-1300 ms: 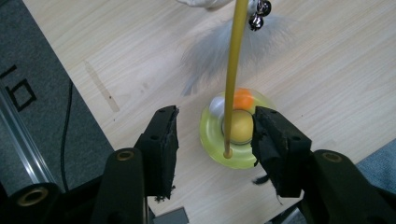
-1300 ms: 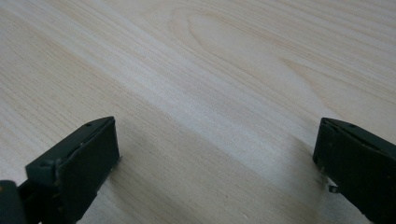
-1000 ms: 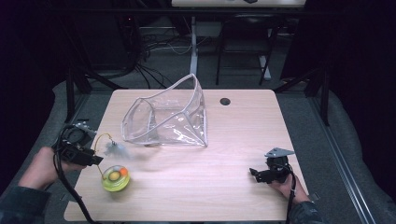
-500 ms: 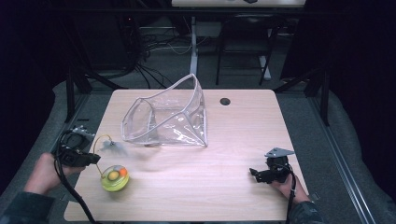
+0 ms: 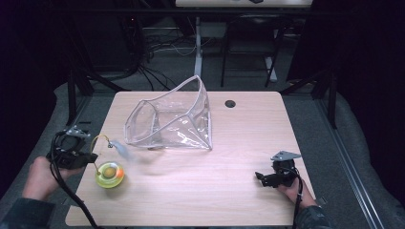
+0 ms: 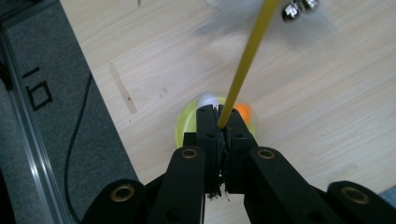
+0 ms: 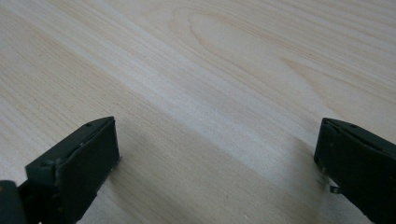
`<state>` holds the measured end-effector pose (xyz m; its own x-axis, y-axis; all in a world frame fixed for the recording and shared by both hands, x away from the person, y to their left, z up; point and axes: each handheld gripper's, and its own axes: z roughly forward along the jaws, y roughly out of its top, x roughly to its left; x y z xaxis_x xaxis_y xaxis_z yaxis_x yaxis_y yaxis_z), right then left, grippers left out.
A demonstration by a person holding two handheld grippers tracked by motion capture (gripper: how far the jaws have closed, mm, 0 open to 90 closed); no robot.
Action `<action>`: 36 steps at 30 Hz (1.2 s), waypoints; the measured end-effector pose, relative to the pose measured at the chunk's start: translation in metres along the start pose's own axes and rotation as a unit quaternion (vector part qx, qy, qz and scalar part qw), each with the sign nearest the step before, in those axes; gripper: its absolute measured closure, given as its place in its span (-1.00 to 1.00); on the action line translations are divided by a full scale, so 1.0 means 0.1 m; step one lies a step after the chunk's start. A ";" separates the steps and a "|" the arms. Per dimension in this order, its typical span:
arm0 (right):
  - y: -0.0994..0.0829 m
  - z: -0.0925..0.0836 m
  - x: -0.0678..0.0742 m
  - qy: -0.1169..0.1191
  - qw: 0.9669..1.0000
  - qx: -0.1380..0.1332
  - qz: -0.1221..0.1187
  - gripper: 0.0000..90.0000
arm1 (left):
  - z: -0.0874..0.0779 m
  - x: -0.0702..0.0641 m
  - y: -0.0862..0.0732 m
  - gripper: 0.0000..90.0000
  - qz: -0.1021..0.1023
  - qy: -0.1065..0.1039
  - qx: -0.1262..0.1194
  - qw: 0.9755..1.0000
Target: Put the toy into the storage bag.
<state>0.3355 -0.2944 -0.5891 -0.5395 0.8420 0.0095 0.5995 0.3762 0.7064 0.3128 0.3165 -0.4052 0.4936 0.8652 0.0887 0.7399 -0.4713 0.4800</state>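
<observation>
High view, left to right: my left tool pinches the yellow wand of a cat toy, its base on the desk. Grasp done; lifting it toward the clear bin is left, I'd guess. Right tool spread, idle.

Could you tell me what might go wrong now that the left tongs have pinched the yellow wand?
1. The left tongs grip the thin yellow wand near its foot, so it may slip or bend.
2. Its round yellow base is small and could tip when pulled.
3. The feathered tip hangs close to the clear bag and may snag its rim. The right tongs rest open on the table, too far away to steady anything.
</observation>
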 end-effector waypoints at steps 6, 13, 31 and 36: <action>0.00 0.00 0.00 0.000 1.000 0.000 0.000 -1.00 | -0.02 0.06 0.06 0.96 -0.002 0.006 -0.001 1.000; 0.00 0.00 0.00 0.000 1.000 0.000 0.000 -1.00 | 0.03 0.13 0.09 0.95 -0.002 0.006 0.002 1.000; 0.00 0.00 0.00 0.001 1.000 0.000 0.000 -1.00 | 0.09 0.34 0.30 0.96 -0.020 0.014 -0.002 1.000; 0.00 0.00 0.00 0.000 1.000 -0.001 -0.001 -1.00 | 0.06 0.40 0.34 0.96 -0.029 0.014 -0.008 0.999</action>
<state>0.3357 -0.2945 -0.5893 -0.5409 0.8410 0.0090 0.5970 0.3764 0.7085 0.3606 0.3340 -0.3909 0.4370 0.8955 0.0841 0.7592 -0.4174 0.4995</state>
